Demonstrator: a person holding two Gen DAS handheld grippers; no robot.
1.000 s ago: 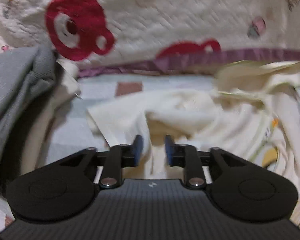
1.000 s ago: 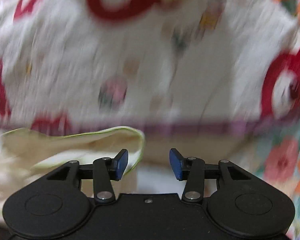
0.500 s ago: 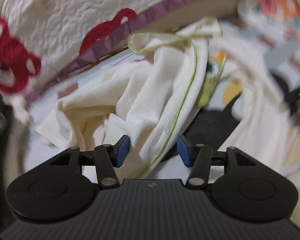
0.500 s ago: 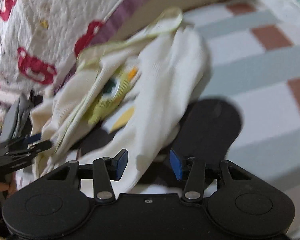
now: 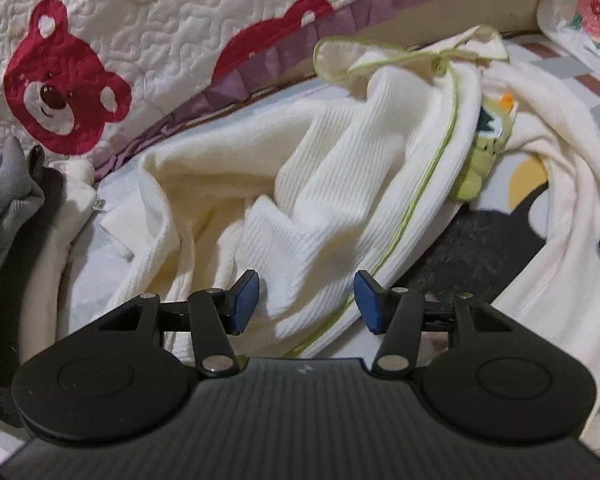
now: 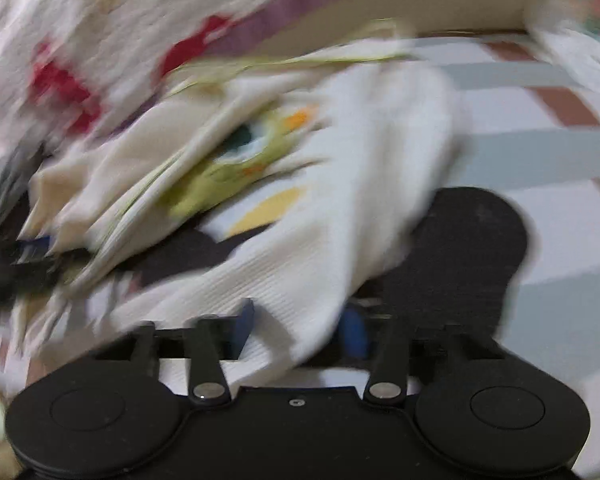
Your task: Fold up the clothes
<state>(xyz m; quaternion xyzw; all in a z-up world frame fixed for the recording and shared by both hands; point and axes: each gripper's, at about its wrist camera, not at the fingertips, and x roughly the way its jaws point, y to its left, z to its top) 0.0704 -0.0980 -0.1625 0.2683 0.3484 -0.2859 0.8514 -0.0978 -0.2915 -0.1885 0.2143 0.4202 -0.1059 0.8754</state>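
A crumpled cream ribbed garment [image 5: 340, 184] with green piping and a green cartoon patch [image 5: 488, 140] lies on the checked bed sheet. My left gripper [image 5: 308, 302] hangs low over its near fold, open, with the piped edge lying between the blue pads [image 5: 246, 300] untouched. In the blurred right wrist view the same garment [image 6: 340, 208] stretches toward me. My right gripper [image 6: 298, 328] has a fold of it between its jaws, which are closing; the pads [image 6: 244, 320] still stand apart. The left gripper [image 6: 28, 252] shows at the far left.
A quilted cover with red bears [image 5: 140, 48] and a purple frill rises behind the garment. Grey and dark clothes [image 5: 8, 208] are piled at the left. A black patch on the sheet [image 6: 472, 248] lies beside the garment, and a floral pillow [image 5: 592, 4] sits at the far right.
Both grippers have dropped from facing the quilt down onto the cream garment. The left jaws opened wider. A fold of the garment now lies between the right jaws.
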